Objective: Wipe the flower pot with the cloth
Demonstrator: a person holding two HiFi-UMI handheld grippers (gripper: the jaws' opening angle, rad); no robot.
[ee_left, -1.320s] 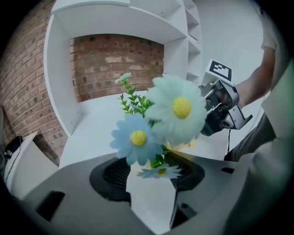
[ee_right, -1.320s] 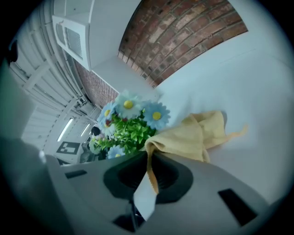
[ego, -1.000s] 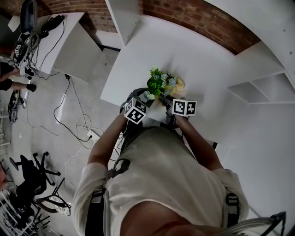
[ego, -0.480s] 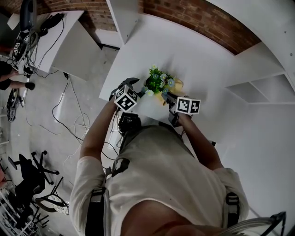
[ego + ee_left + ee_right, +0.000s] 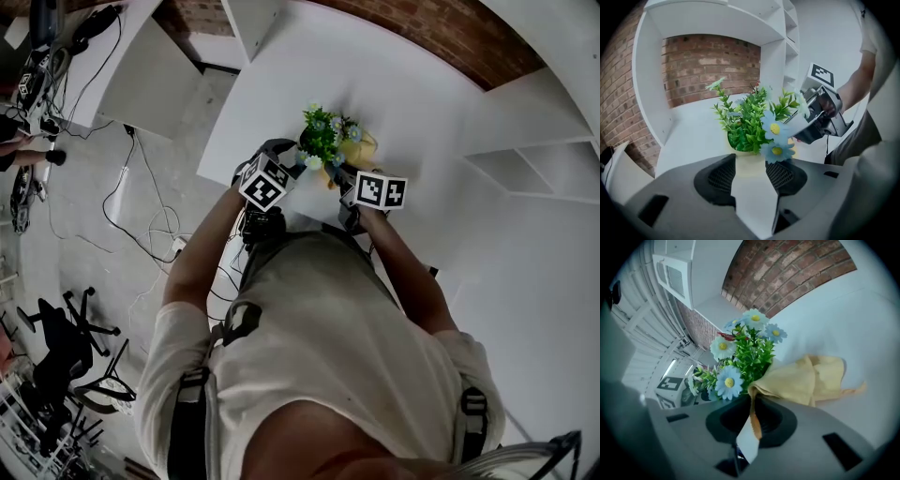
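Currently the left gripper (image 5: 751,174) jaws have just been closing about the flower pot (image 5: 749,159), not yet pressing; right gripper (image 5: 751,413) clenches the cloth (image 5: 806,378). Wiping likely awaits a steadied pot.

Head view looks steeply down; both gripper views closely share the potted plant (image 5: 326,145)

Person in a pale short-sleeve tee (image 5: 328,356) w/ dark straps (image 5: 192,412) & buckles on both shoulders; left claw (image 5: 750,168) & right claw (image 5: 750,416) are grey plastic w/ dark mesh pads (image 5: 723,176), each w/ a white cube (image 5: 265,183) of black squares.
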